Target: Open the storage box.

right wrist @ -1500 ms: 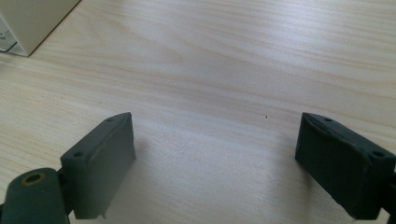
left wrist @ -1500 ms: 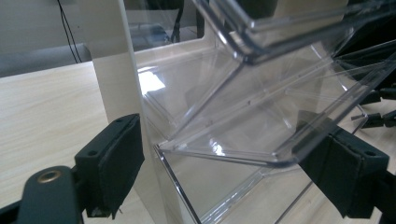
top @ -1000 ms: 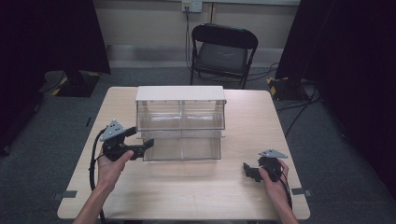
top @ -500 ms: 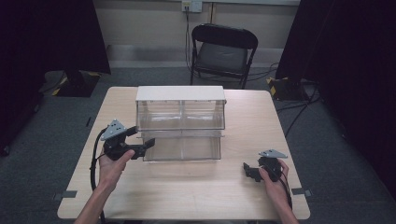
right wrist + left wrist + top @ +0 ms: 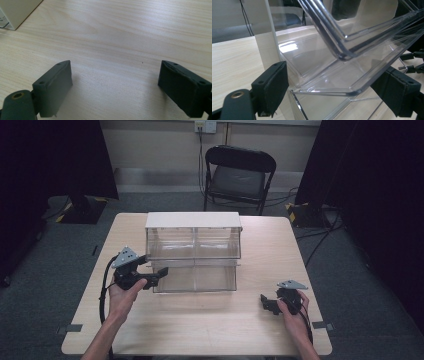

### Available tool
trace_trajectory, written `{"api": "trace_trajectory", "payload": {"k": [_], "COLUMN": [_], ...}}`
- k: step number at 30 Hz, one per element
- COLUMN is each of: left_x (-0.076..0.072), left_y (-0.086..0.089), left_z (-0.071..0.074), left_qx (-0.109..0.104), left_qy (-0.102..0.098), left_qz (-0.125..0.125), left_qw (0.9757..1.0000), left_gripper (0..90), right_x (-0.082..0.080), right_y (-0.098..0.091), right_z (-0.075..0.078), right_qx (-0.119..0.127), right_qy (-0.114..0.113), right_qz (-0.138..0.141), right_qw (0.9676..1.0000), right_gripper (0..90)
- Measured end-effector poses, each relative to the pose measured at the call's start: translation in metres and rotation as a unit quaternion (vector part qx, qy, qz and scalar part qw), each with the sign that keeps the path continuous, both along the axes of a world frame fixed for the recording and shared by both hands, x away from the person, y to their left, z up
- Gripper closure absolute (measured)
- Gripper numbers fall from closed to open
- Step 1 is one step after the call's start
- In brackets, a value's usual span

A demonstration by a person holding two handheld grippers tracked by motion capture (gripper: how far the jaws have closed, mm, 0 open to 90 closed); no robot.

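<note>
1. The bench [image 5: 200,330] is a pale wooden top that carries everything; its bare grain runs under and ahead of the right tool.
2. The clear drawer unit [image 5: 192,251] stands at the middle of the bench, just ahead of the left tool and well apart from the right tool, off to that tool's left. It has a white top and transparent drawers in two rows.
3. The lower drawer [image 5: 342,82] of the unit sticks out toward the person. In the left gripper view its clear front rim lies across the gap between the left tool's jaws, with an upper drawer [image 5: 362,27] slanting above it.
4. The black folding chair [image 5: 239,175] stands on the floor beyond the far edge of the bench, far ahead of both tools.
5. The left tool [image 5: 159,274], held in the person's left hand [image 5: 125,295], points at the left front corner of the drawer unit. Its jaws stand wide apart, one on each side of the lower drawer's rim, not pressing it.
6. The right tool [image 5: 265,302], held in the right hand [image 5: 295,317], sits low over the bench near its right front part. Its jaws are spread wide with nothing between them but wood.
</note>
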State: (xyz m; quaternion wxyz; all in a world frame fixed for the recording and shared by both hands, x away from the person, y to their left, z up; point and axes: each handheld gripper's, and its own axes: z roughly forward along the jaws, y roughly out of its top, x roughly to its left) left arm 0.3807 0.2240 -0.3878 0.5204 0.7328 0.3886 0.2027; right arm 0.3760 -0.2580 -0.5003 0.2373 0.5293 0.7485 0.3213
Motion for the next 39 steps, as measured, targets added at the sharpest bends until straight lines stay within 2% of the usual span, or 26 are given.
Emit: {"api": "trace_trajectory", "payload": {"k": [8, 13, 15, 21, 30, 32, 39], "left_x": [0.0003, 0.0020, 0.0024, 0.0020, 0.0015, 0.0013, 0.0018], "left_y": [-0.0027, -0.0048, -0.0045, -0.0058, -0.0016, -0.0019, -0.0012], "left_z": [0.0024, 0.0045, 0.0049, 0.0085, 0.0097, 0.0092, 0.0090], "left_qx": [0.000, 0.003, -0.002, 0.003, 0.002, -0.005, -0.004], "left_qy": [-0.002, 0.001, 0.006, 0.000, 0.001, 0.002, -0.001], "left_qz": [0.000, 0.000, -0.002, -0.004, 0.000, 0.005, 0.002], "left_qw": [1.0000, 1.0000, 1.0000, 1.0000, 1.0000, 1.0000, 1.0000], "left_gripper": [12.9, 9.4, 8.5, 6.8, 13.4, 15.1, 15.5], "right_x": [0.0000, 0.0000, 0.0000, 0.0000, 0.0000, 0.0000, 0.0000], "right_y": [0.0000, 0.0000, 0.0000, 0.0000, 0.0000, 0.0000, 0.0000], "right_z": [0.0000, 0.0000, 0.0000, 0.0000, 0.0000, 0.0000, 0.0000], "right_qx": [0.000, 0.000, 0.000, 0.000, 0.000, 0.000, 0.000], "right_qy": [0.000, 0.000, 0.000, 0.000, 0.000, 0.000, 0.000], "right_qz": [0.000, 0.000, 0.000, 0.000, 0.000, 0.000, 0.000], "right_qw": [1.0000, 1.0000, 1.0000, 1.0000, 1.0000, 1.0000, 1.0000], "right_gripper": [11.3, 11.3, 11.3, 11.3, 11.3, 11.3, 11.3]}}
